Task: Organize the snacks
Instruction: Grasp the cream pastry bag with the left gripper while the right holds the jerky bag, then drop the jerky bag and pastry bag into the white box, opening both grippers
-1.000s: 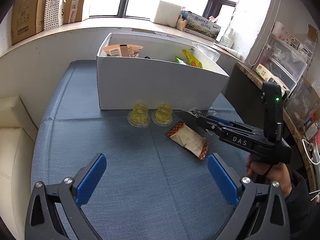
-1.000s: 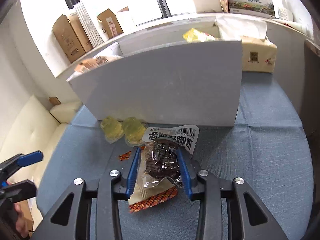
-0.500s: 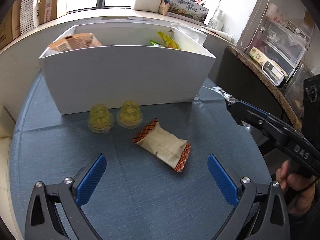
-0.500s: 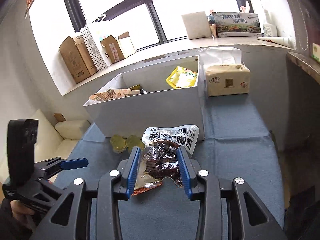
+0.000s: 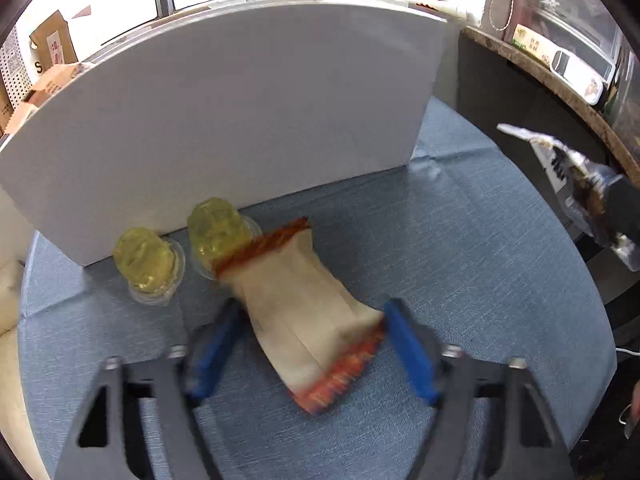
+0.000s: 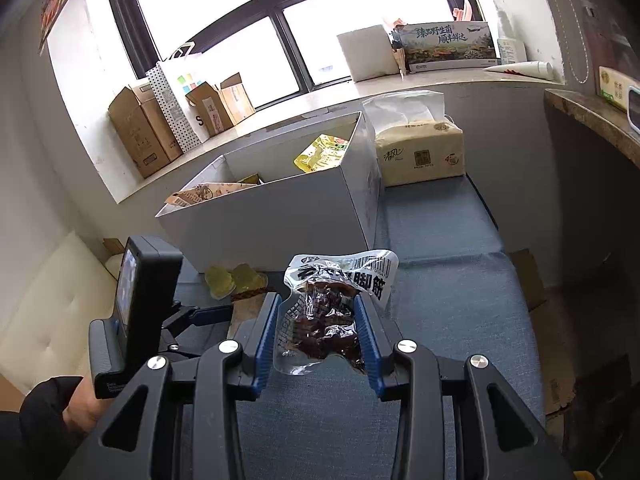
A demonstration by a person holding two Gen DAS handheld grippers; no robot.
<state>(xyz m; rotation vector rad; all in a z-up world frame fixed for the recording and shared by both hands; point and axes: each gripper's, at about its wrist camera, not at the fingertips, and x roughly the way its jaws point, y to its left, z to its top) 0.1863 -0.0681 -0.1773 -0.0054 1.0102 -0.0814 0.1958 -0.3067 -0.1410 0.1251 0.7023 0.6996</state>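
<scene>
My left gripper [image 5: 310, 334] is low over the blue table, its blue pads on either side of a beige packet with orange ends [image 5: 296, 304]; the jaws are narrowed around it, blurred, and contact is unclear. Two yellow jelly cups [image 5: 148, 264] [image 5: 216, 228] stand against the white box [image 5: 240, 120]. My right gripper [image 6: 320, 330] is shut on a clear packet of dark meat snack [image 6: 332, 308], held up in the air in front of the box [image 6: 280, 216]. That packet also shows at the right edge of the left wrist view [image 5: 576, 188].
The box holds a yellow packet [image 6: 320, 154] and an orange-brown packet [image 6: 204, 192]. A tissue pack [image 6: 420, 152] sits behind the box. Cardboard boxes [image 6: 140, 132] stand on the windowsill. A dark counter edge [image 5: 560, 92] runs along the right. A cream sofa [image 6: 48, 320] lies left.
My left gripper dropped toward the table and its jaws narrowed around the beige packet. My right gripper rose higher and back with the meat snack packet.
</scene>
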